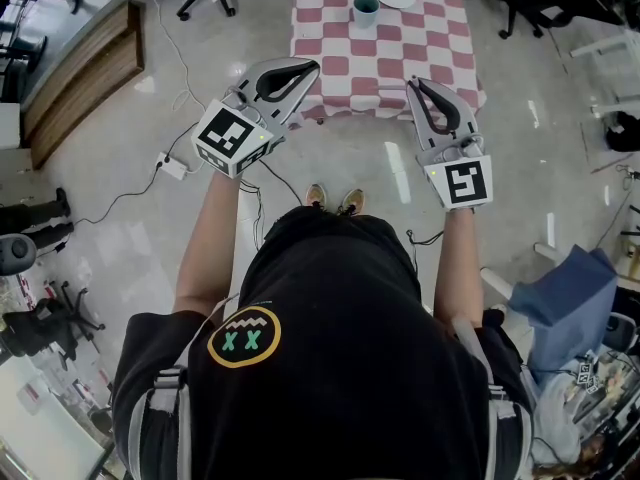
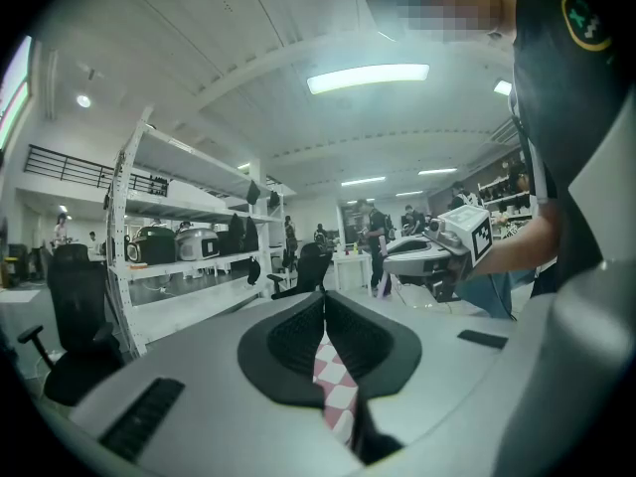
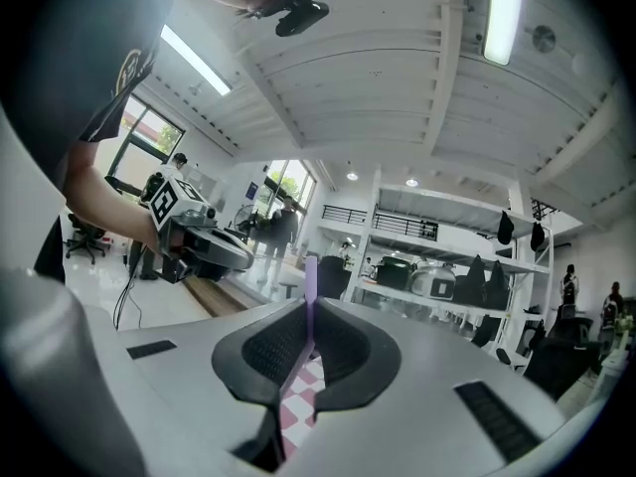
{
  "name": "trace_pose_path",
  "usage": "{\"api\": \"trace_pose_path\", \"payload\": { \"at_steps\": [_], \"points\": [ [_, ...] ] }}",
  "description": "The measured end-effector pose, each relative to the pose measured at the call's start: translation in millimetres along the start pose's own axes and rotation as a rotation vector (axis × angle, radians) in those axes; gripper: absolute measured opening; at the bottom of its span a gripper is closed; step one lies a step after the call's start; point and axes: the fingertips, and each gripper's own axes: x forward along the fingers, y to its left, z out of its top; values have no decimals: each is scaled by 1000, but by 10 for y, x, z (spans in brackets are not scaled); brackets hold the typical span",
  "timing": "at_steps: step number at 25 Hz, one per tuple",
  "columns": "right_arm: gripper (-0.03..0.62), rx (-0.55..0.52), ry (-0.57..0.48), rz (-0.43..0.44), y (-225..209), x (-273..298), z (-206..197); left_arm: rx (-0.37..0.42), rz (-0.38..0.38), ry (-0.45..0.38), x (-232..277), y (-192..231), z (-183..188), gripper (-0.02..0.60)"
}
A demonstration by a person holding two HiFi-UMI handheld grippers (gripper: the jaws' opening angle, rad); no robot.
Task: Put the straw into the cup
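Most of my straw (image 3: 310, 284) is hidden between the jaws of my right gripper (image 3: 310, 316); only its tip shows. In the head view I cannot make it out. Beyond the cup (image 1: 365, 8), the surface (image 1: 340, 58) runs off the top edge.

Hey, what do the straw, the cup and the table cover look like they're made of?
Straw: likely plastic. It is thin, straight and an even pale purple, and looks slightly translucent.
Cup: too small to be sure, perhaps ceramic or plastic. It is solid teal and looks smooth.
Table cover: probably cloth or vinyl. The red-and-white check drapes over the table's edge.
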Motion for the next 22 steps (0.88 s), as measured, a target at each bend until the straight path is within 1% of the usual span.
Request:
{"api": "trace_pose_path", "payload": {
  "at_steps": [8,15,22],
  "points": [
    [43,7,-15,-11,-72,-77,-9,6,9,3,62,-50,29,21],
    [43,13,-34,-4,-195,-244,-13,20,32,17,158,-214,87,21],
    [43,2,-58,23,-174,-338,-6,28,43,32,163,-370,109,21]
  ]
}}
